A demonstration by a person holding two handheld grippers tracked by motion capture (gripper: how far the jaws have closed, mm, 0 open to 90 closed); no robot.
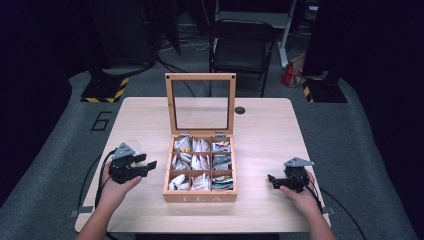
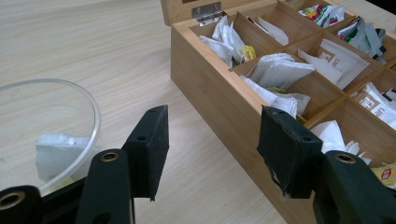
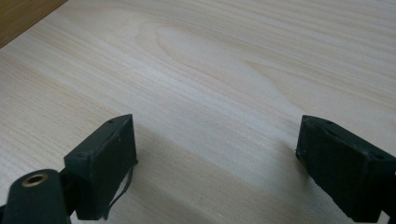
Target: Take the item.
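So the big thing on the surface [image 1: 260, 125] is the wooden tea box [image 1: 200, 192], lid [image 1: 200, 102] propped straight up, nine compartments stuffed with tea bags [image 2: 280, 70]. Left claw [image 1: 147, 165] hangs just off the box's left side, jaws apart and nothing between them. Right claw [image 1: 272, 179] sits well off to the right over bare wood, also spread wide and empty.

My worry is the glass bowl [image 2: 86, 105] right beside the left claw. It's clear, easy to misjudge, and it already holds one tea bag [image 2: 58, 149]. Swing in for another sachet and a jaw or the trailing cable could clip the rim and skate it off.

Also, those sachets are packed tight and overlapping, so a grab could easily pull two or snag a string. Bump the box wall and that upright lid might drop shut too.
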